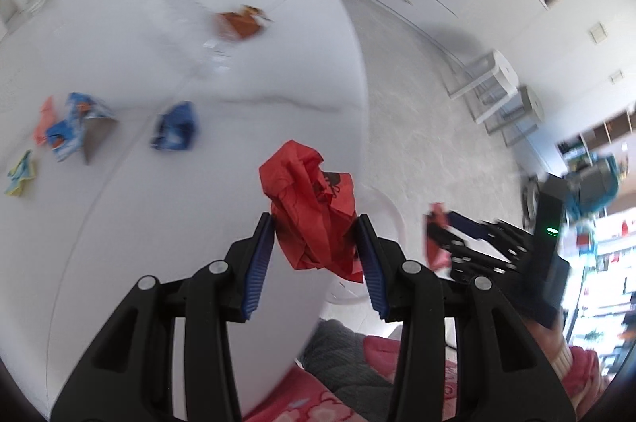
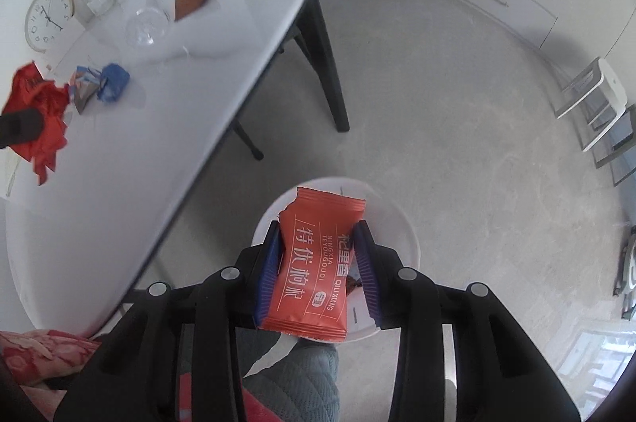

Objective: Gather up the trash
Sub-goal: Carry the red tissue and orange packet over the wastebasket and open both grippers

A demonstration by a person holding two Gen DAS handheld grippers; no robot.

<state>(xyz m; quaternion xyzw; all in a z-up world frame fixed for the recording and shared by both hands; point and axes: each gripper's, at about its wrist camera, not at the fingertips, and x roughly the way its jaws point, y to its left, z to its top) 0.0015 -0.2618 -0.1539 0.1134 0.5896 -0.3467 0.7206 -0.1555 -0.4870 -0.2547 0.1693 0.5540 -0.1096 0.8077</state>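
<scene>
Clamped between the blue pads of the right tool (image 2: 318, 255), an orange snack wrapper (image 2: 314, 267) hangs over the white bin (image 2: 401, 223) on the floor, while the left tool (image 1: 316, 243) grips crumpled red paper (image 1: 314, 215) at the white worktop (image 1: 119, 223) edge.

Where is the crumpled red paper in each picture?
Left wrist view: crumpled red paper at centre, between the left gripper pads.
Right wrist view: crumpled red paper at far left, over the table.
Shared landmark: blue wrapper on the white table.
</scene>
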